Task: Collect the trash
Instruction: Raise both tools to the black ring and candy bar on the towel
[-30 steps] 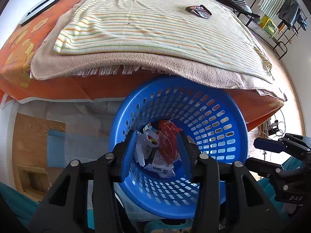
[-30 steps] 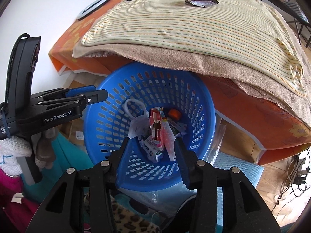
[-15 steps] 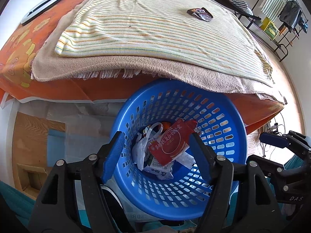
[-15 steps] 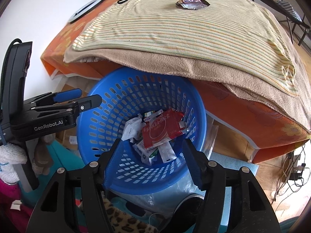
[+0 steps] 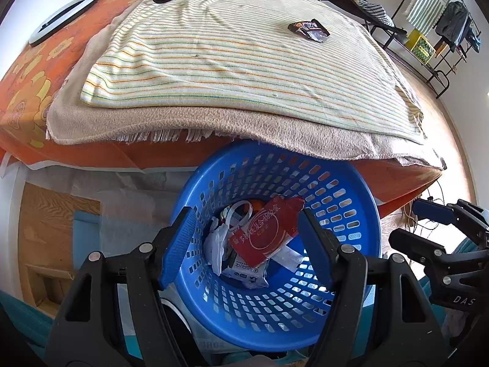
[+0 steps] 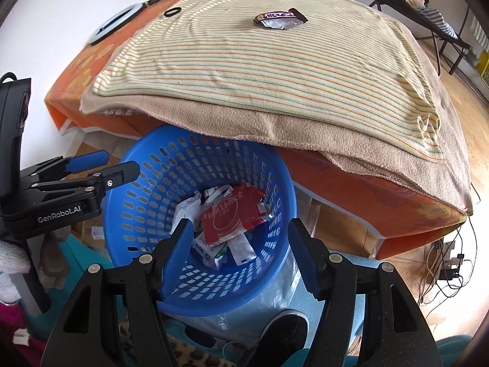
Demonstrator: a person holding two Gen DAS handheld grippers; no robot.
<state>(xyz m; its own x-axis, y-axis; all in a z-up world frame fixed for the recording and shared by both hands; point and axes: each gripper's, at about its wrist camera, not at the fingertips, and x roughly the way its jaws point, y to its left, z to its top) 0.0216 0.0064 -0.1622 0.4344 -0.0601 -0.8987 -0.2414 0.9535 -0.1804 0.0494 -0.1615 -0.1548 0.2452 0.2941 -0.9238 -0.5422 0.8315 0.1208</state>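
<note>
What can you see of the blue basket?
The basket is round, blue plastic, its wall and floor pierced with rows of slots. It stands tilted beside the bed, its far rim tucked under the tan blanket edge. Inside lie a red packet, white wrappers and other trash. Both tongs hang open over its near rim, apparently not touching it.

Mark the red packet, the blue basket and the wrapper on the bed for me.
red packet [image 5: 265, 233], left wrist view, middle of its printed face
blue basket [image 5: 345, 205], left wrist view, inner wall
wrapper [image 6: 279, 20], right wrist view, its middle
</note>
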